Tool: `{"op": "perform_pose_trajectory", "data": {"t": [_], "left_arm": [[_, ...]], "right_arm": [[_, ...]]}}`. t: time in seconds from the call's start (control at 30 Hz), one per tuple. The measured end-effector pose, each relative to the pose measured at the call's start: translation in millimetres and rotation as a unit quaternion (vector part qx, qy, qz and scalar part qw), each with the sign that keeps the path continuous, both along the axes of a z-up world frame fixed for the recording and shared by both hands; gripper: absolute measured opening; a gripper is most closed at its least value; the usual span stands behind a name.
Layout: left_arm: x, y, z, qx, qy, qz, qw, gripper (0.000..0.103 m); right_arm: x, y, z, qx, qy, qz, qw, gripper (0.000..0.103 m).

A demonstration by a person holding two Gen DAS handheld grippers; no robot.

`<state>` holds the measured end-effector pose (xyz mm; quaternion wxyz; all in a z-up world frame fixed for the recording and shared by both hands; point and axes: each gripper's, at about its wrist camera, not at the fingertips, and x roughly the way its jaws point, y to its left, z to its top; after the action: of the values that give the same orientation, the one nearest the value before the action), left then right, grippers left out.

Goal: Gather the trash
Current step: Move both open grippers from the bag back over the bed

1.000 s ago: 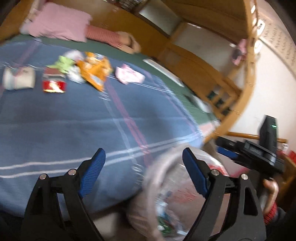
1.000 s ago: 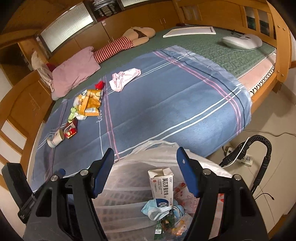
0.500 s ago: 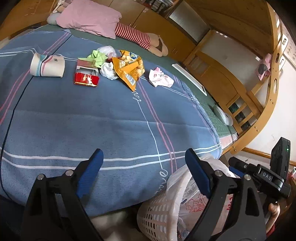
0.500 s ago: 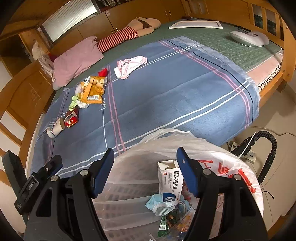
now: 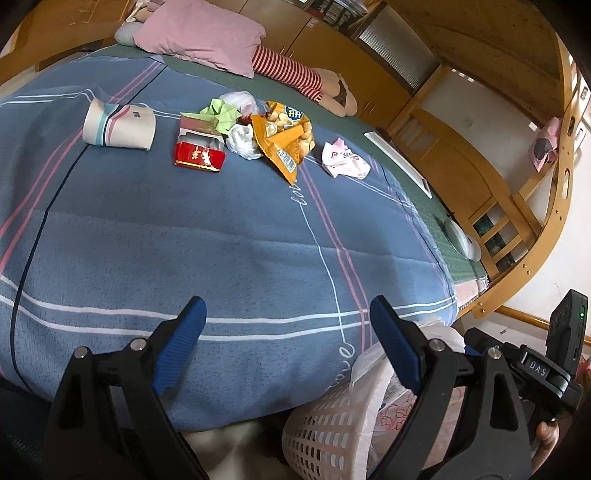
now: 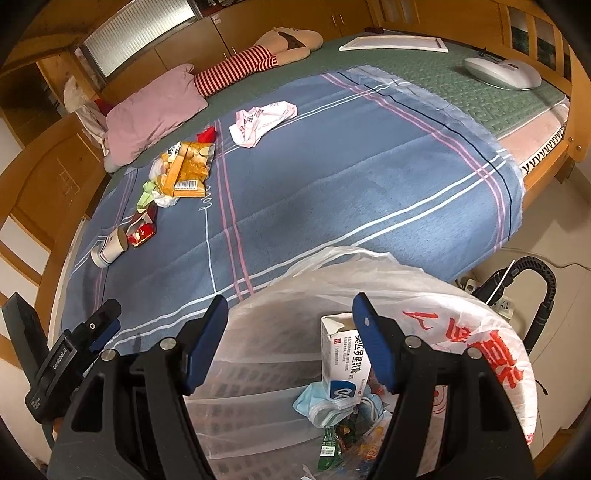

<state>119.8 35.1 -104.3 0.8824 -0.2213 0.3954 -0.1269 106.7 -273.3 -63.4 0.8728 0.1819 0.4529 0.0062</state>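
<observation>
Pink pillow point(image 5: 201, 35), striped plush point(image 6: 251, 62), blue blanket point(image 5: 221, 236)

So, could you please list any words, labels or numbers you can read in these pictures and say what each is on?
"DAS": on the black mount of the right gripper.
"love", part hidden: cursive stitching on the blue blanket.
Medicine box in the bin bag: Chinese print, too blurred.
Red characters on the bag, orange snack bag, red packet: unreadable.
</observation>
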Motion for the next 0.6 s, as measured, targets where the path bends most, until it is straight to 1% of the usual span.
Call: {"op": "perform_pose_trajectory", "data": {"t": [0.43, 0.53, 0.6], "left_arm": [[-0.4, -2.6, 0.8, 0.017, -0.005, 0.005, 0.9998, 0.09], [-1.0, -1.9, 1.7, 0.023, -0.009, 0.011, 0.9996, 0.09], [-3.0, 0.0, 4.2, 0.035, -0.015, 0.025, 0.999, 0.09]], "right_arm": [[1.6, 1.6, -3.8, 0.0, 0.003, 0.001, 1.0, 0.069], [2.0, 1.4, -3.8, 0.0, 0.004, 0.001, 1.0, 0.069], [3.0, 1.9, -3.7, 0.0, 0.003, 0.002, 1.0, 0.069]]}}
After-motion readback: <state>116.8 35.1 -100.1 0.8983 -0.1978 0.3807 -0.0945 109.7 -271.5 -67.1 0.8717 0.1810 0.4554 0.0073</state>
